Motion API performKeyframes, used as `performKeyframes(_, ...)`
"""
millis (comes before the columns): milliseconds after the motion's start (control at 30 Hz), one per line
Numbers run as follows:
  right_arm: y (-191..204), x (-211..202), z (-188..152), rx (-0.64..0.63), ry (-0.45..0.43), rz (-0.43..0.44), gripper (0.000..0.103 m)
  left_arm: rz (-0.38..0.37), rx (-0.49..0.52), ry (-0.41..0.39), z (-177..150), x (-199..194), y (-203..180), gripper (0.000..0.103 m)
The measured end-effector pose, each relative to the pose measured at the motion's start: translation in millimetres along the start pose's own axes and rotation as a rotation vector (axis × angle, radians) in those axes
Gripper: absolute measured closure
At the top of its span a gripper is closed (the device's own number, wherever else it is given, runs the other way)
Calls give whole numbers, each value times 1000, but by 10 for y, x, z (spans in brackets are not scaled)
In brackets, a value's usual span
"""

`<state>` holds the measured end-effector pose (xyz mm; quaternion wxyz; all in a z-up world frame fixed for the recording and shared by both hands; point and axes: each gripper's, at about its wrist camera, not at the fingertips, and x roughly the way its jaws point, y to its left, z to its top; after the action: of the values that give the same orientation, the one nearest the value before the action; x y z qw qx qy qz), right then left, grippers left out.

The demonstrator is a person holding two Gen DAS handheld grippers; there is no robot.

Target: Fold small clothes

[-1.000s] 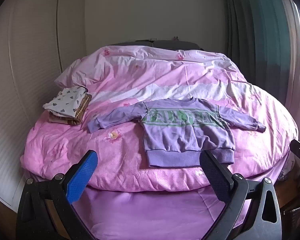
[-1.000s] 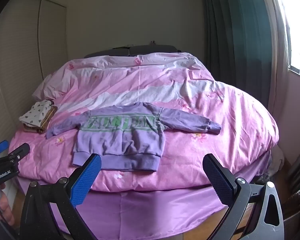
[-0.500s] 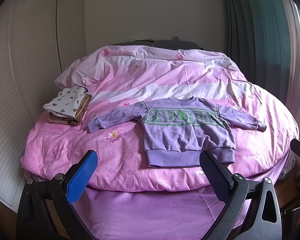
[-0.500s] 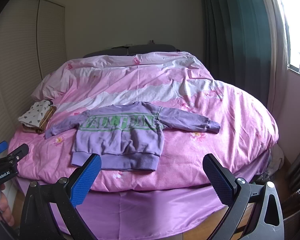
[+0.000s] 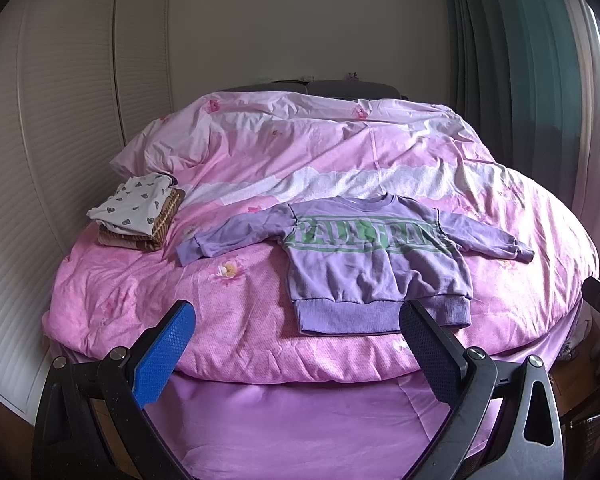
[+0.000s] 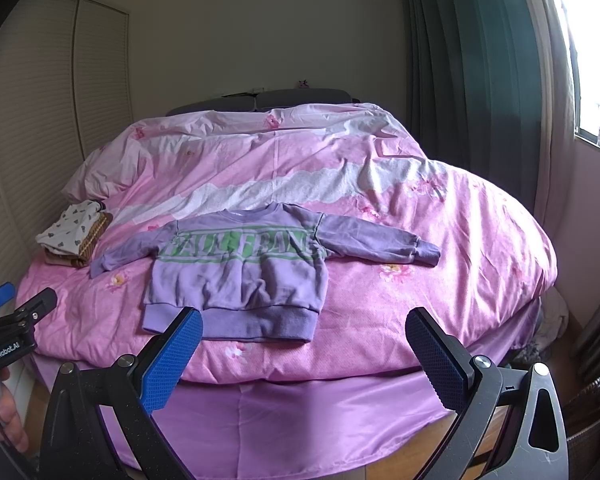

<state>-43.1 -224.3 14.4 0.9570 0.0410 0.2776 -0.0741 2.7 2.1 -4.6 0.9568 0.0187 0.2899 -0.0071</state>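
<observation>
Pink duvet (image 5: 260,320) covered bed. Purple sweatshirt (image 5: 376,268) lay flat near its front edge, green lettering partly legible, "PAUL FRAN". Folded stack (image 5: 138,212) left of sweatshirt. Left gripper (image 5: 296,344), "GenRobot.AI" on body, and right gripper (image 6: 304,350) spread wide, empty, short of sweatshirt.

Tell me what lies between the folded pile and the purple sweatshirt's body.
The sweatshirt's outstretched sleeve reaches toward the folded pile, stopping short of it. Otherwise only bare pink duvet lies there. The left wrist view shows it best.
</observation>
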Motion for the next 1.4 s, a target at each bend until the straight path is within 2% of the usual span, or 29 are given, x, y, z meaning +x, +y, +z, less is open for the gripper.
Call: performKeyframes(1400,-10,20,-2,2,4,1,0,3,4,-1,-5,-4,-11,0)
